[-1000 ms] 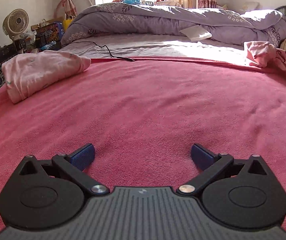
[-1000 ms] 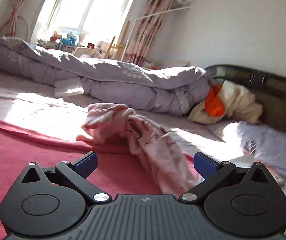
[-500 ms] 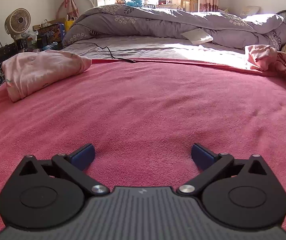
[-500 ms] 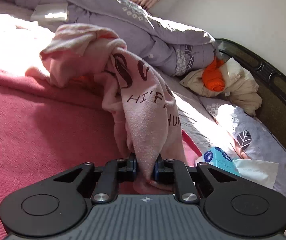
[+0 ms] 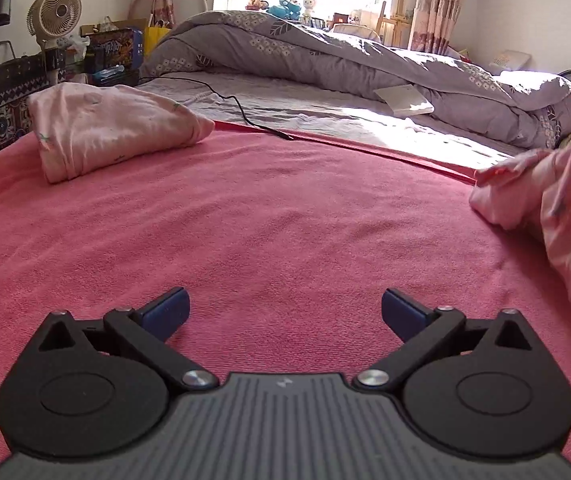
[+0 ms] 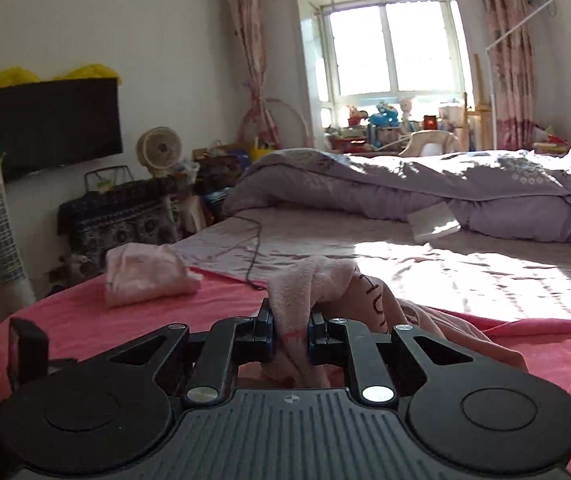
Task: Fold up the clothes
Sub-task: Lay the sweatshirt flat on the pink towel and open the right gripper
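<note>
Gripping pink printed garment (image 6: 317, 280): right gripper (image 6: 290, 334) clamped on bunched fold, cloth trailing below-right. Left gripper (image 5: 284, 310) open, empty, over pink blanket (image 5: 265, 216). Risk: small bite slips; dragging garment tangles.

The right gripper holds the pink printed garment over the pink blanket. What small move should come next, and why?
Probably carry the pink printed garment toward the bare middle of the pink blanket and lower it there. The right gripper is shut on a bunched fold, the left gripper is open and holds nothing, and the folded pink garment lies apart at the far left.
</note>
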A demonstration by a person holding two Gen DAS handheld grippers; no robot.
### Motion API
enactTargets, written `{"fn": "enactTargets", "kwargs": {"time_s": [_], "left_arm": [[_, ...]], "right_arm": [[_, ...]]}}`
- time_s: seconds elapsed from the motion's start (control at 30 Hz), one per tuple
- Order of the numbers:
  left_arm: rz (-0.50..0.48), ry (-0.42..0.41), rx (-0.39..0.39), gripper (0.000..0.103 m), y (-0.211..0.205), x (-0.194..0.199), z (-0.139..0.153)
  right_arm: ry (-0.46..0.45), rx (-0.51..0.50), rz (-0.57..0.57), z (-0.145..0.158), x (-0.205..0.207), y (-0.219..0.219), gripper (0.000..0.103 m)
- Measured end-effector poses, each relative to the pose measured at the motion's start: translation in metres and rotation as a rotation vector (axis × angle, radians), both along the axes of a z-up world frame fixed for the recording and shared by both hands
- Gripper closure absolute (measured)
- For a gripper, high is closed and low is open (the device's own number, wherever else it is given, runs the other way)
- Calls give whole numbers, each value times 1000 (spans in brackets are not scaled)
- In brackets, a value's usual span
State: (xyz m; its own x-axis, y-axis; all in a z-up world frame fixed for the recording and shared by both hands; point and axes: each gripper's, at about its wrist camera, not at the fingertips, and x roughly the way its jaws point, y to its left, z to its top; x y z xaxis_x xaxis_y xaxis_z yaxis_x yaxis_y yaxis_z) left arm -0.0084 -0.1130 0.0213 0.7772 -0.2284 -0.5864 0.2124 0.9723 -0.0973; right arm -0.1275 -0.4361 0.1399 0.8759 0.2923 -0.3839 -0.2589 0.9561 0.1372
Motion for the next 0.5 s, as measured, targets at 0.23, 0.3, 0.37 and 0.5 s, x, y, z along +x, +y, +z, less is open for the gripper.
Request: {"fn": "enactTargets", "kwargs": {"time_s": [0.23, 0.3, 0.37, 0.5], "left_arm": [[35, -14, 15, 0, 21, -14, 8], [37, 2, 30, 0, 20, -15, 3], [41, 28, 54, 0, 17, -11, -10], [49, -52, 177, 0, -3, -18, -21]], "right_arm": [[254, -92, 88, -58, -34, 41, 49], [208, -83, 28, -56, -39, 36, 39], [140, -77, -57, -53, -40, 27, 25], [5, -235, -295, -56, -15, 19, 18]]}}
